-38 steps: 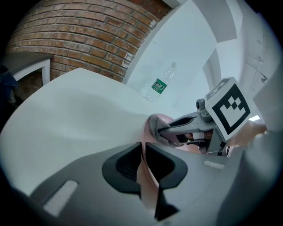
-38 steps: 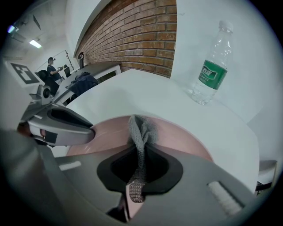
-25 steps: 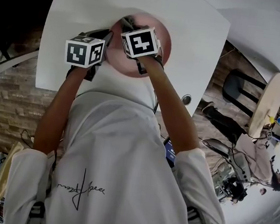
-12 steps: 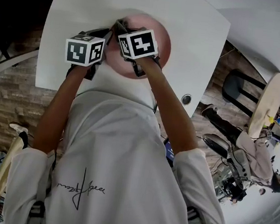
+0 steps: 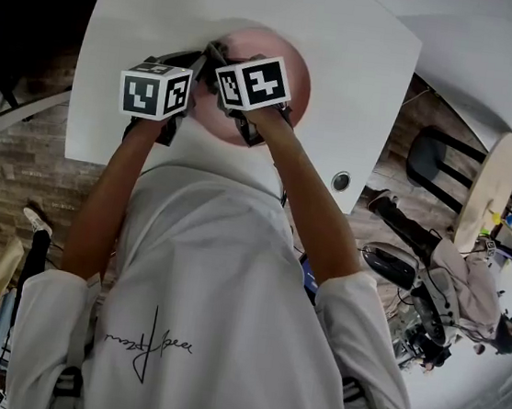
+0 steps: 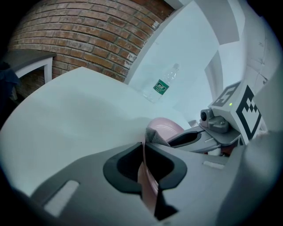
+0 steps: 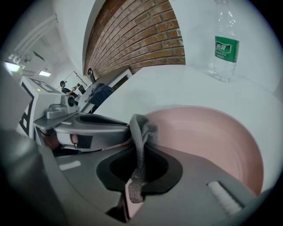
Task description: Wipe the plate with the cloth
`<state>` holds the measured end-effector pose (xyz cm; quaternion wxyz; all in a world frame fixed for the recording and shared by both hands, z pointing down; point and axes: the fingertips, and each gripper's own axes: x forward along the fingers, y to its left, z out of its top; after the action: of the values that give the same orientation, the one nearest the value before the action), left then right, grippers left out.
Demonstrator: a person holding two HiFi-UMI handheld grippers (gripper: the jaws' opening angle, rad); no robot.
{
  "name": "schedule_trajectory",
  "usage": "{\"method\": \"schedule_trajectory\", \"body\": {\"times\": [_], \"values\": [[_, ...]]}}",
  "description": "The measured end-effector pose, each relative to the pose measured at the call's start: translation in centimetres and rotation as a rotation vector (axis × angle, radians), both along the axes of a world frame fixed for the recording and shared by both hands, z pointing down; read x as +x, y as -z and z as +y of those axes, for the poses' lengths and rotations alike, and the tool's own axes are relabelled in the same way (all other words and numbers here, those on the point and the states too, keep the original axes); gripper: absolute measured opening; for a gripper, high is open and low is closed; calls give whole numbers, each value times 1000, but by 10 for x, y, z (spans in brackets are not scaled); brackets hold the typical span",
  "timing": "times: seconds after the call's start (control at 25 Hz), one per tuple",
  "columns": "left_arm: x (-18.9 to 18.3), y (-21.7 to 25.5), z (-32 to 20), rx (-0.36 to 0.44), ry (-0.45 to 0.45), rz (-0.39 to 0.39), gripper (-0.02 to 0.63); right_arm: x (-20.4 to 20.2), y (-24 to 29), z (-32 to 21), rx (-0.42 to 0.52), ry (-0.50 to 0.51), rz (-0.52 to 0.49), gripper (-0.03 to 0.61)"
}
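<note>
while the left claw (image 5: 192, 60) (image 6: 145, 146) pins the round pink plate (image 5: 295, 74) (image 6: 167, 129) (image 7: 212, 137) by its rim, the right claw (image 5: 220, 56) (image 7: 138, 142) holds the grey knitted cloth (image 7: 142, 131) (image 6: 154, 138) over it

as the head view shows, the plate sits on the white bench (image 5: 159, 11) (image 6: 75, 110) (image 7: 177, 86), close to the edge nearest the person, and both claws meet over its left side. the left claw's jaws are drawn narrow, with the plate's thin rim clamped edge-on between them. the right claw's jaws are closed on the cloth, which runs as a folded strip through the gap and bunches up past the tips, over the plate's inner face near the rim. the two claws are just beside each other, each visible in the other's view. the rest of the plate's pink surface lies bare to the right of the cloth. a clear plastic water bottle with a green label (image 6: 162, 83) (image 7: 224, 42) stands on the bench well apart from the plate, on its far side, with a red brick wall (image 6: 84, 35) (image 7: 137, 35) behind.
</note>
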<state>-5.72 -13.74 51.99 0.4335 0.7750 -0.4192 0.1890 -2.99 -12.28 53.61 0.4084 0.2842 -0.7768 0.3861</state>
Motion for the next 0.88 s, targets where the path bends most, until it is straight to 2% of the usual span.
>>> {"method": "schedule_trajectory", "body": {"times": [0.4,0.88], "values": [[-1,-3,-2,-5,6,3,37,-6,-4,12,-83,-30,-72,33],[0,-2,-4,-3,5,4,37,-10,-2,32,-147,37,-112,34]]}}
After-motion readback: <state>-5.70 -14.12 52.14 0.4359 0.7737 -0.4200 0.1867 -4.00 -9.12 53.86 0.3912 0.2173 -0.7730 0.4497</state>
